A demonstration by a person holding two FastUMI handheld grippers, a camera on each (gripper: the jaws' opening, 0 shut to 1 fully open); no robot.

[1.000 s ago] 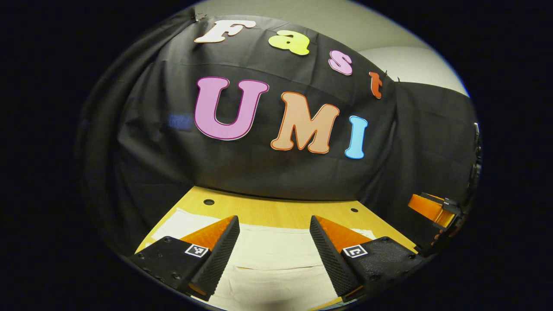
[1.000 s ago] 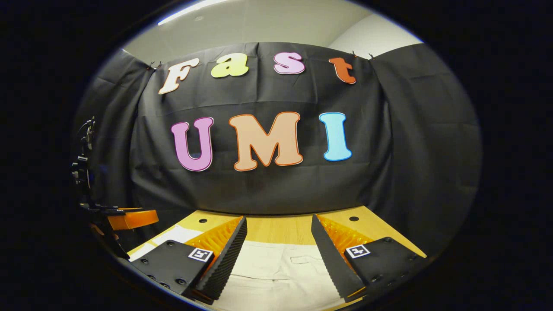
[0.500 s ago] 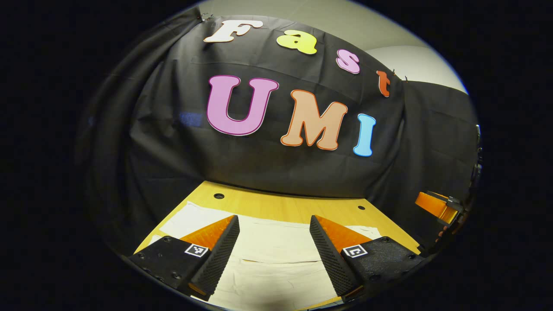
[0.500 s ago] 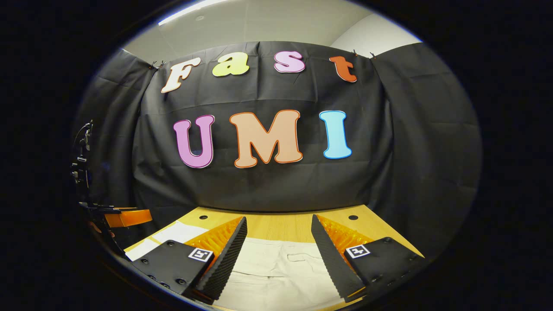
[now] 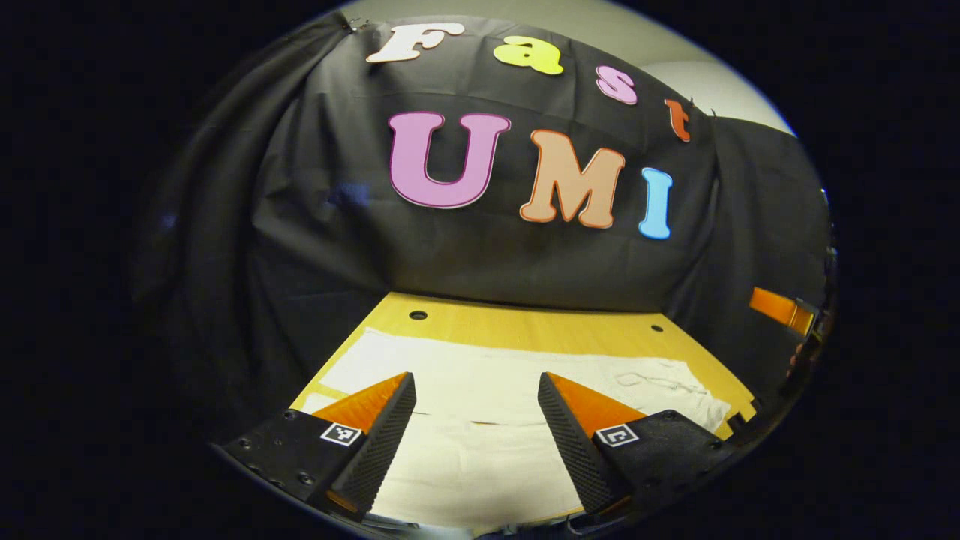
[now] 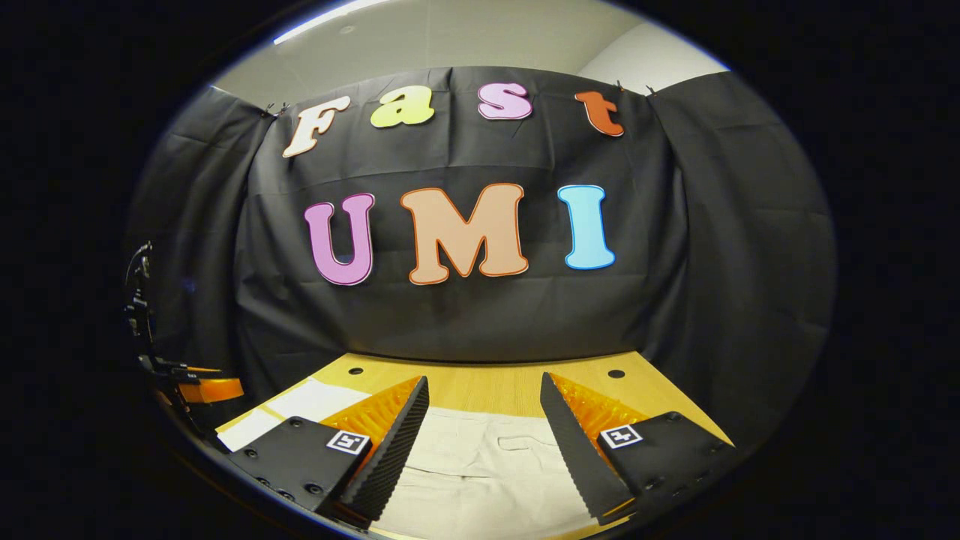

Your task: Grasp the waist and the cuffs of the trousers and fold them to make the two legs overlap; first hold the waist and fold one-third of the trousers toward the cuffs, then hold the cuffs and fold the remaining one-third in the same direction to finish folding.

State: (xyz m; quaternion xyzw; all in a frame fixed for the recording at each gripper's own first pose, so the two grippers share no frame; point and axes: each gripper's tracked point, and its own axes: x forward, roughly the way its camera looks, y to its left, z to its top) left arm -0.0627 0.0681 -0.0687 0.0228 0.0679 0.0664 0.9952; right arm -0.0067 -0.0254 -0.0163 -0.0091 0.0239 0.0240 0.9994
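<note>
Cream trousers lie flat across a light wooden table, with the waist end and a pocket seam toward the right in the left gripper view. My left gripper hovers above the leg part, open, nothing between its fingers. In the right gripper view the trousers show a pocket flap just beyond my right gripper, which is open and held above the cloth. The left gripper appears far off at that view's left edge; the right gripper appears at the other view's right edge.
The table ends at the black cloth wall behind it and has small round holes near its far edge. A strip of bare wood lies between the trousers and the wall.
The left gripper has tilted down and turned left, so more of the table and trousers shows. The right gripper has barely moved. Both stay open.
</note>
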